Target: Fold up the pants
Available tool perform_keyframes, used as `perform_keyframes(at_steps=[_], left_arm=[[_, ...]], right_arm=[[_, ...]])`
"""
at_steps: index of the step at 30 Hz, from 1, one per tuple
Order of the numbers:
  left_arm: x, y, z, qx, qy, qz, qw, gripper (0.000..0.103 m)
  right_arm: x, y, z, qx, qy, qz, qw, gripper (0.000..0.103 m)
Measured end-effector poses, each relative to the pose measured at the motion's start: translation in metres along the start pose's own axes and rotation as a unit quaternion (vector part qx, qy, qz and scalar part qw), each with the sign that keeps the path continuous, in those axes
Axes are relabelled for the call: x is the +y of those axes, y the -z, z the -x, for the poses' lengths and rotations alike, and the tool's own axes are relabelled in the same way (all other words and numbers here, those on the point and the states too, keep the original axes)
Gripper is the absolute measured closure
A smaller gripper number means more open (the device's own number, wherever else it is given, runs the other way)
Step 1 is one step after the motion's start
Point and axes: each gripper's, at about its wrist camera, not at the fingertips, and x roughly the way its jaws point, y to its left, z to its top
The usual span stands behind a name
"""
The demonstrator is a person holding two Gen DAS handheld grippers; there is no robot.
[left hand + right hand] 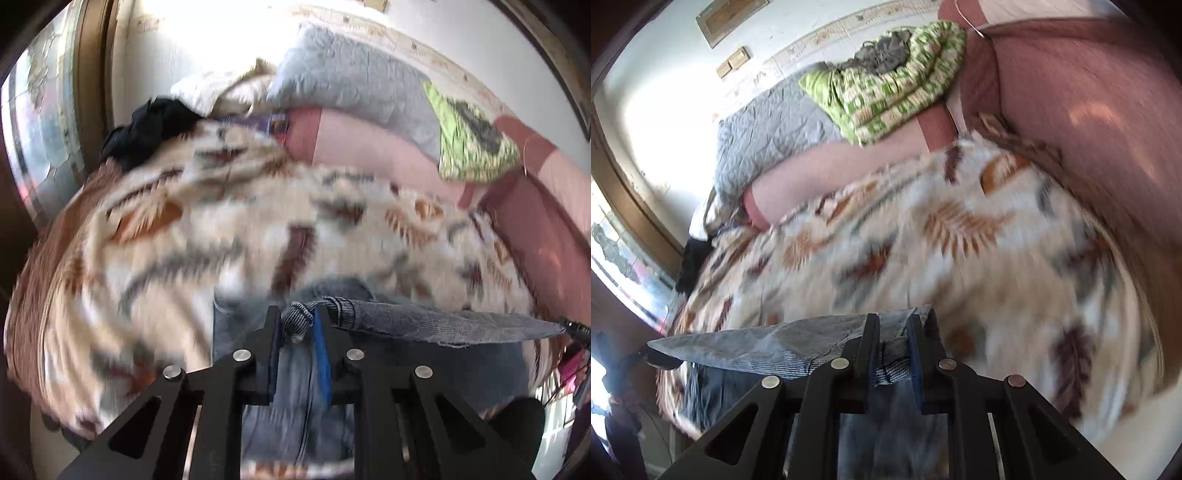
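Note:
The blue jeans (424,321) hang above a leaf-patterned blanket (229,236) on a bed. My left gripper (298,325) is shut on one corner of the jeans' waistband, which bunches between its fingers. The waistband stretches taut to the right, where the other gripper's tip (574,326) shows at the edge. My right gripper (894,350) is shut on the opposite waistband corner of the jeans (768,345), which stretch left. The legs hang down below both grippers. Both views are motion-blurred.
A grey quilted pillow (354,81), a green patterned cloth (469,140) and a pink bolster (369,147) lie at the bed's head. Dark clothing (147,129) sits at the far left by a bright window (37,122). A reddish headboard (1089,110) is on the right.

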Motion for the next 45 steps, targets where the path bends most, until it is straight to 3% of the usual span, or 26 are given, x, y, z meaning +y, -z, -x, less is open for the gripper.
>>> perform_keyframes(at_steps=[2,4,6,8,10,12,13,14,16,19,22,25,28,33,36,38,41,43,45], left_arm=[[0.003,0.033,-0.011,0.027,-0.021,-0.017,0.9993,0.085],[0.01,0.067,-0.034,0.08,-0.055,-0.023,0.995,0.084],[0.019,0.09,-0.047,0.117,-0.086,-0.012,0.9894,0.085],[0.03,0.102,-0.044,0.132,-0.081,0.011,0.9879,0.085],[0.033,0.1,-0.031,0.121,-0.087,0.011,0.9888,0.085],[0.03,0.093,-0.016,0.097,-0.096,0.008,0.9906,0.085],[0.027,0.086,-0.007,0.081,-0.096,0.011,0.992,0.085],[0.025,0.084,-0.001,0.069,-0.095,0.015,0.9929,0.085],[0.015,0.077,0.009,0.054,-0.086,0.02,0.9946,0.085],[0.001,0.076,0.009,0.046,-0.071,0.014,0.9963,0.085],[-0.009,0.083,0.002,0.055,-0.065,0.012,0.9963,0.085],[-0.01,0.087,-0.009,0.071,-0.059,0.027,0.9954,0.085],[-0.013,0.087,-0.018,0.084,-0.058,0.036,0.9942,0.085],[-0.029,0.078,-0.022,0.071,-0.049,0.027,0.9959,0.085],[-0.043,0.074,-0.025,0.064,-0.032,0.024,0.9971,0.085],[-0.054,0.073,-0.03,0.065,-0.027,0.015,0.9974,0.085],[-0.062,0.07,-0.04,0.064,-0.026,0.006,0.9976,0.085],[-0.06,0.067,-0.049,0.068,-0.034,0.01,0.9971,0.085],[-0.059,0.066,-0.058,0.078,-0.048,0.007,0.9958,0.085]], right_arm=[[-0.005,0.032,0.005,0.015,0.019,0.006,1.0,0.087],[-0.016,0.058,-0.005,0.059,0.05,0.014,0.997,0.084],[-0.032,0.083,-0.034,0.178,0.083,0.01,0.98,0.077],[-0.049,0.09,-0.042,0.229,0.103,-0.022,0.968,0.077],[-0.062,0.08,-0.029,0.188,0.081,-0.052,0.977,0.075],[-0.066,0.066,-0.023,0.148,0.055,-0.069,0.985,0.056],[-0.066,0.056,-0.025,0.126,0.035,-0.083,0.988,0.037],[-0.066,0.05,-0.028,0.11,0.021,-0.091,0.99,0.032],[-0.058,0.037,-0.046,0.087,-0.007,-0.094,0.992,0.032],[-0.053,0.03,-0.088,0.099,0.023,-0.079,0.992,0.032],[-0.049,0.04,-0.115,0.111,0.02,-0.066,0.991,0.032],[-0.03,0.052,-0.114,0.097,0.021,-0.003,0.995,0.076],[-0.018,0.052,-0.107,0.077,0.047,0.023,0.996,0.086],[-0.016,0.004,-0.089,-0.004,0.07,-0.002,0.998,0.089],[-0.012,-0.023,-0.1,-0.02,0.105,0.003,0.994,0.09],[-0.018,-0.033,-0.118,0.0,0.123,0.009,0.992,0.09],[-0.032,-0.024,-0.154,0.095,0.129,-0.027,0.987,0.089],[-0.03,-0.016,-0.149,0.093,0.142,-0.021,0.985,0.084],[-0.026,-0.011,-0.123,0.043,0.173,-0.017,0.984,0.082]])
